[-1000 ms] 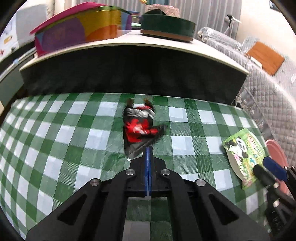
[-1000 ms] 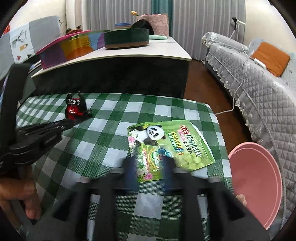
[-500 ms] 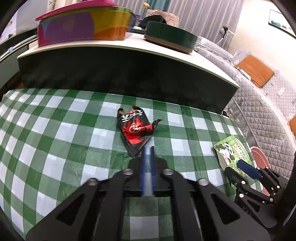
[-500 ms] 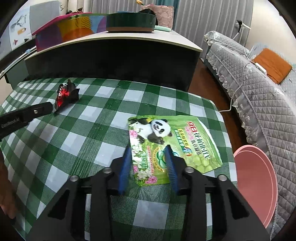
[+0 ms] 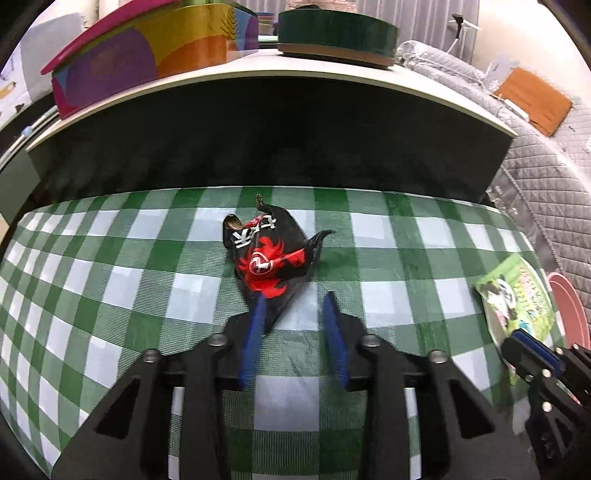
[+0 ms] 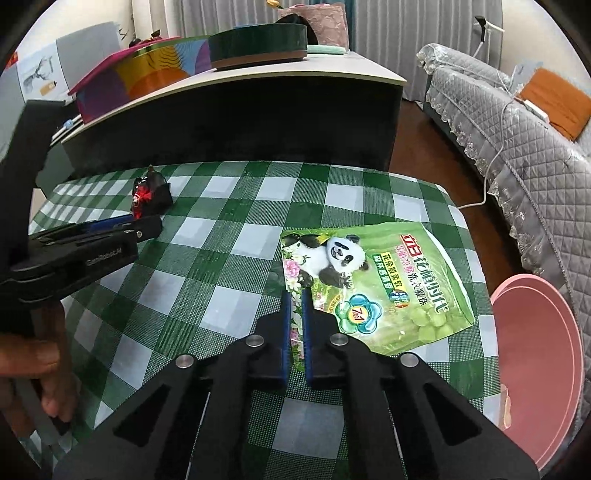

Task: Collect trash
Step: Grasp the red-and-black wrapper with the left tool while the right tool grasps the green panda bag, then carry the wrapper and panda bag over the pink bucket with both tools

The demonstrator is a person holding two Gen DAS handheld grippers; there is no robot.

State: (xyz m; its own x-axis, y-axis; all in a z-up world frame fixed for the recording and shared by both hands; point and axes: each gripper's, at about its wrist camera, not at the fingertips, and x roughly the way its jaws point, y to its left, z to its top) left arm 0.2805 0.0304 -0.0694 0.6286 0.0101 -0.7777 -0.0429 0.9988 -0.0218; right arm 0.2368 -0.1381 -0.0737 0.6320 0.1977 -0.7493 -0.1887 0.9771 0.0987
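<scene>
A crumpled black and red wrapper (image 5: 269,258) lies on the green checked tablecloth (image 5: 110,280). My left gripper (image 5: 293,299) is open just in front of it. The wrapper's near tip rests against the left blue pad (image 5: 255,325), and no pad presses on it. A flat green panda pouch (image 6: 373,280) lies near the cloth's right edge. My right gripper (image 6: 294,295) is shut on the pouch's near left corner. The left wrist view shows the right gripper (image 5: 532,350) on that pouch (image 5: 517,295). The right wrist view shows the left gripper (image 6: 122,225) beside the wrapper (image 6: 149,194).
A pink basin (image 6: 535,350) sits low beyond the table's right edge. Behind the table stands a dark cabinet (image 5: 277,147) with a colourful box (image 5: 147,51) and a round green tin (image 5: 336,33) on top. A grey quilted sofa (image 6: 517,122) is at the right. A hand (image 6: 37,369) holds the left tool.
My left jaws went from shut to apart, and the wrapper now lies still on the cloth. My right jaws closed onto the pouch's corner.
</scene>
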